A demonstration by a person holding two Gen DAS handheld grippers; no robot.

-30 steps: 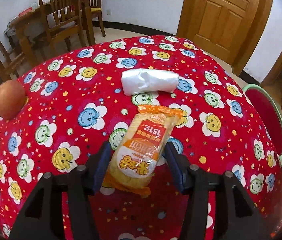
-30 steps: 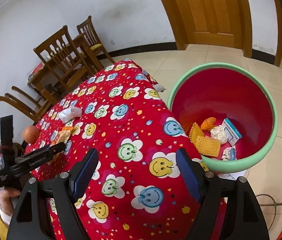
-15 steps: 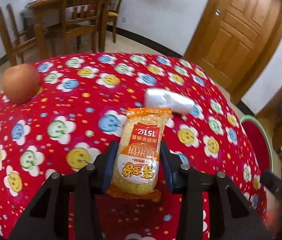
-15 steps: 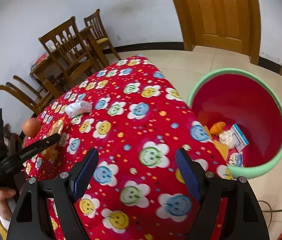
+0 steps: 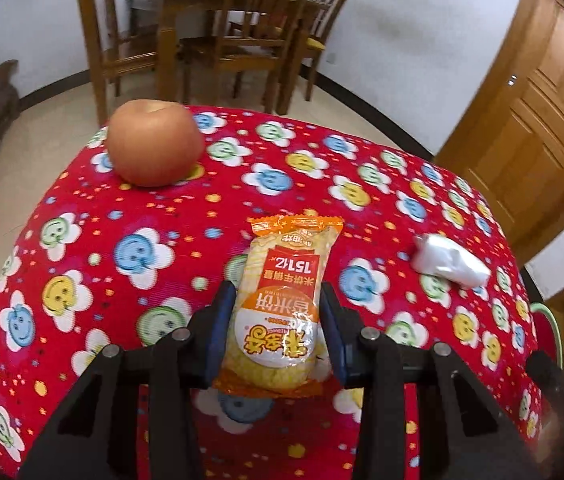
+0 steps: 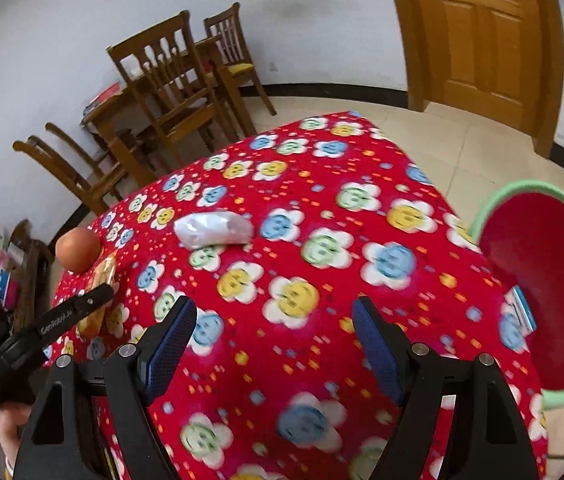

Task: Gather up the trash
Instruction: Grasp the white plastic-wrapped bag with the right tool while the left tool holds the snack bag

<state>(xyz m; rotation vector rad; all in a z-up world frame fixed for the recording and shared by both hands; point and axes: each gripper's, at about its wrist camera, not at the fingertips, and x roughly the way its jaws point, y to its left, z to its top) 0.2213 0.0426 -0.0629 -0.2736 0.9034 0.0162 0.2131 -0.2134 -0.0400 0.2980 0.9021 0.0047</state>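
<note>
The left gripper (image 5: 278,316) clamps an orange snack packet (image 5: 280,308) above the red flowered surface (image 5: 82,280). An apple (image 5: 154,142) sits at eleven o'clock. A crumpled white wrapper (image 5: 448,262) lies at two o'clock.

Both views are evenly and softly lit, bright enough that colours read strongly, with no hard light source showing. The apple (image 5: 155,143) throws only a faint soft shadow on the tablecloth (image 5: 186,240) beneath it. The snack packet (image 5: 280,312) carries a mild sheen, its print legible. Fisheye bending curves the door (image 5: 538,128) and the chairs (image 5: 250,36) behind the apple, and dark vignetting fills the corners. The right wrist view is smeared by motion: flower prints on the tablecloth, the white bag (image 6: 213,229) and the bin (image 6: 538,292) rim look soft.
</note>
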